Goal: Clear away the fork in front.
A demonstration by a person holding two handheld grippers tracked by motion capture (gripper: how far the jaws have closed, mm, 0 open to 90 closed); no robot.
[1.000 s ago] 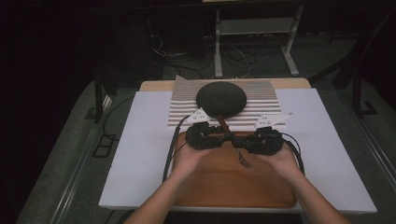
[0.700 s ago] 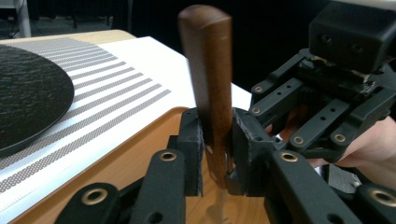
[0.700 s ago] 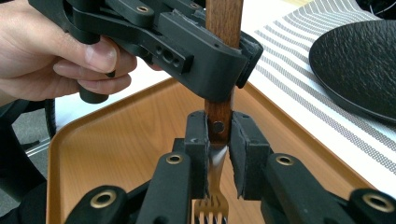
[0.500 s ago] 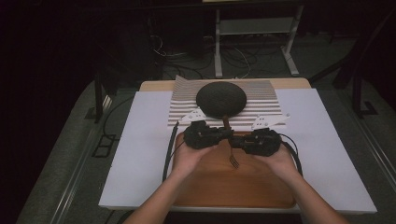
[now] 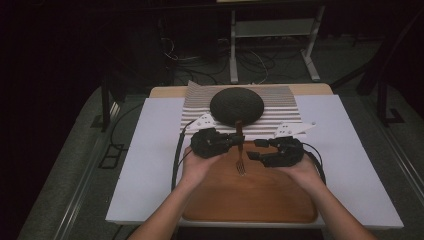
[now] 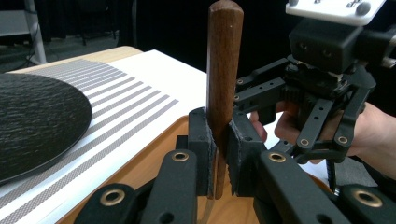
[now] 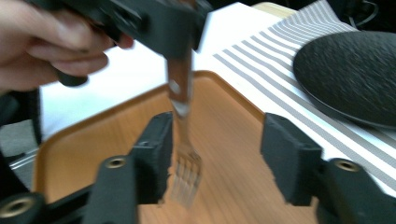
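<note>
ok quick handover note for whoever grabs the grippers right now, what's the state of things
Left gripper: shut on the wooden-handled metal fork, gripping the brown handle, tines hanging down over the oblong wooden tray.
Right gripper: open, jaws on either side of the fork's metal end, not touching it as far as the right gripper view shows.
Round dark grey plate sits on the grey-striped white placemat behind the tray, nothing on it.
Done: fork is lifted off the tray.
Left: probably close the right gripper on the fork for a handoff, then set it down; where it goes cannot be told.
</note>
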